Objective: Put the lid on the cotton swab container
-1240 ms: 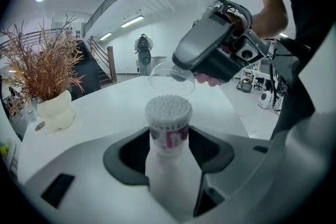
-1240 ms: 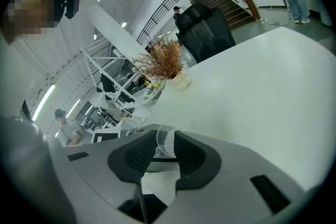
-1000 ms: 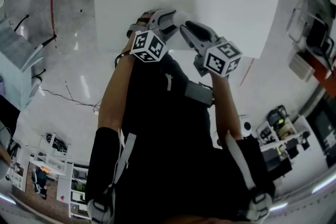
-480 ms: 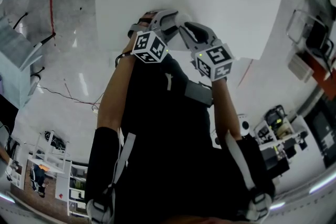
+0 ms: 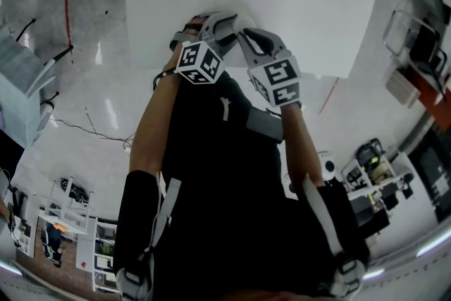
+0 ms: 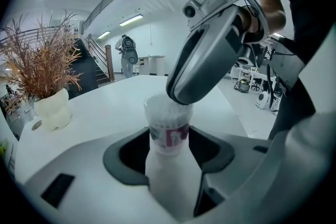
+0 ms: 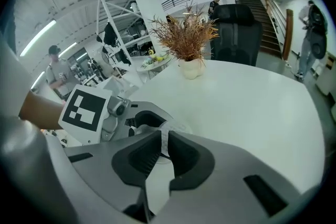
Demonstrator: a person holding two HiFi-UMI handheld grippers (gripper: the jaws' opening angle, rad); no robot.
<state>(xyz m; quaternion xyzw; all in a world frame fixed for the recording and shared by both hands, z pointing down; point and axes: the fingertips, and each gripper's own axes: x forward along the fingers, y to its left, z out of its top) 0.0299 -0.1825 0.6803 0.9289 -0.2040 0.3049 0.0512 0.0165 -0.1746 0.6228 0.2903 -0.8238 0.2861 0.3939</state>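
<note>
In the left gripper view, a clear cotton swab container point(image 6: 168, 131) with a pink-and-white label stands upright between my left gripper's point(image 6: 169, 150) jaws, which are shut on it. My right gripper point(image 6: 210, 44) comes down from the upper right, its tip at the container's open top. In the right gripper view, its jaws have just been closing. They now stand nearly together on a thin clear lid point(image 7: 165, 140), seen edge-on. In the head view, left gripper point(image 5: 227, 22) and right gripper point(image 5: 243, 36) meet over the white table's point(image 5: 310, 3) near edge.
A dried plant in a white vase point(image 6: 51, 108) stands at the table's far side, also seen in the right gripper view as the vase point(image 7: 190, 68). A black chair point(image 7: 237, 34) is behind the table. People stand in the hall beyond.
My right gripper has rolled, and its marker cube has swung left toward the left gripper. The left gripper has held still with the container.
</note>
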